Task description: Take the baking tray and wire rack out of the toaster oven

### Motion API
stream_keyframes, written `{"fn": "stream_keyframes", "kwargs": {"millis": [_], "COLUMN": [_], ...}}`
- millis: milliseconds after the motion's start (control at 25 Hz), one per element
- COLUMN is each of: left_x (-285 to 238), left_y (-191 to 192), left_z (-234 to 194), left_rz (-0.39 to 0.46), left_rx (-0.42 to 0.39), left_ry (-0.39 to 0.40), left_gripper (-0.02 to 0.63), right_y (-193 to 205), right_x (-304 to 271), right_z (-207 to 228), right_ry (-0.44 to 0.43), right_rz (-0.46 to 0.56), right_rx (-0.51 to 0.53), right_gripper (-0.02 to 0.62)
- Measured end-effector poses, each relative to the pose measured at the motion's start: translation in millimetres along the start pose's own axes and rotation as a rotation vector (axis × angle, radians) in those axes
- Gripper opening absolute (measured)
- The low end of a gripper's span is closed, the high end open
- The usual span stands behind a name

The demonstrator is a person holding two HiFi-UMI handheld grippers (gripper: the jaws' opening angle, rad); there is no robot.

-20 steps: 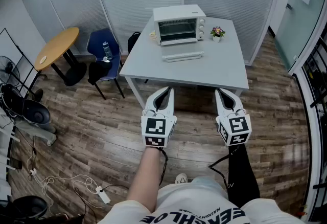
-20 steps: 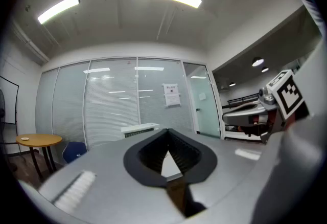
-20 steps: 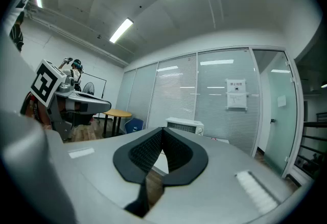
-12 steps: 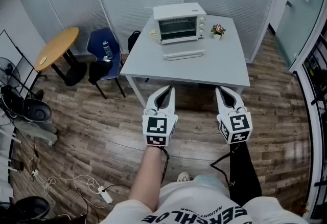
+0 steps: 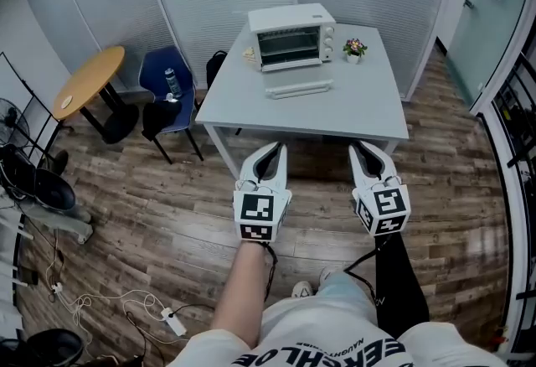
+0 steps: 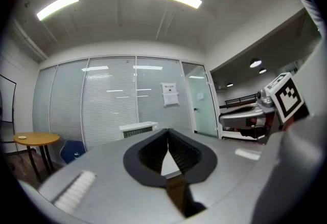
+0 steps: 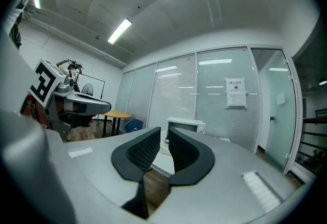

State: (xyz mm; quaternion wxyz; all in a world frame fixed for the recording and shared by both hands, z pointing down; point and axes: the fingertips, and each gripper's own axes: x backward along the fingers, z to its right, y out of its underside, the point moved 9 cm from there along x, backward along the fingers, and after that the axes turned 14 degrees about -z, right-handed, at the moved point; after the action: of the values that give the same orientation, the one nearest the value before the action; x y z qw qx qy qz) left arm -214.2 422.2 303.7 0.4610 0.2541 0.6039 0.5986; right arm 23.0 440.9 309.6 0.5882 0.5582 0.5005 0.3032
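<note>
Your left gripper [image 5: 270,149] is clenched, empty; right gripper [image 5: 363,149] parted a crack, empty; oven [image 5: 291,38] well ahead.

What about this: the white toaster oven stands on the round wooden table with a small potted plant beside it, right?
Not quite. In the head view the toaster oven stands on the grey square table, not the round wooden table, which stands apart from it. The small potted plant is beside the toaster oven, as you said.
</note>
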Motion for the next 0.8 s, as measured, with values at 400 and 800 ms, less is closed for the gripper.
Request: {"fn": "stream_keyframes", "kwargs": {"millis": [400, 800], "left_x": [-15, -68], "left_y": [4, -5], "left_z": [-13, -30], "left_rz": [-0.006, 0.000], "left_rx": [0.014, -0.009], "left_ry": [0.028, 0.036], "left_gripper": [0.060, 0.060], "right_y": [-2, -7], "right_x": [-24, -80], "right_z": [7, 34], "right_ry": [-0.016, -0.085], "right_rz": [-0.008, 0.026], "right_rx": [-0.002, -0.021], "right_gripper": [0.062, 0.063]}}
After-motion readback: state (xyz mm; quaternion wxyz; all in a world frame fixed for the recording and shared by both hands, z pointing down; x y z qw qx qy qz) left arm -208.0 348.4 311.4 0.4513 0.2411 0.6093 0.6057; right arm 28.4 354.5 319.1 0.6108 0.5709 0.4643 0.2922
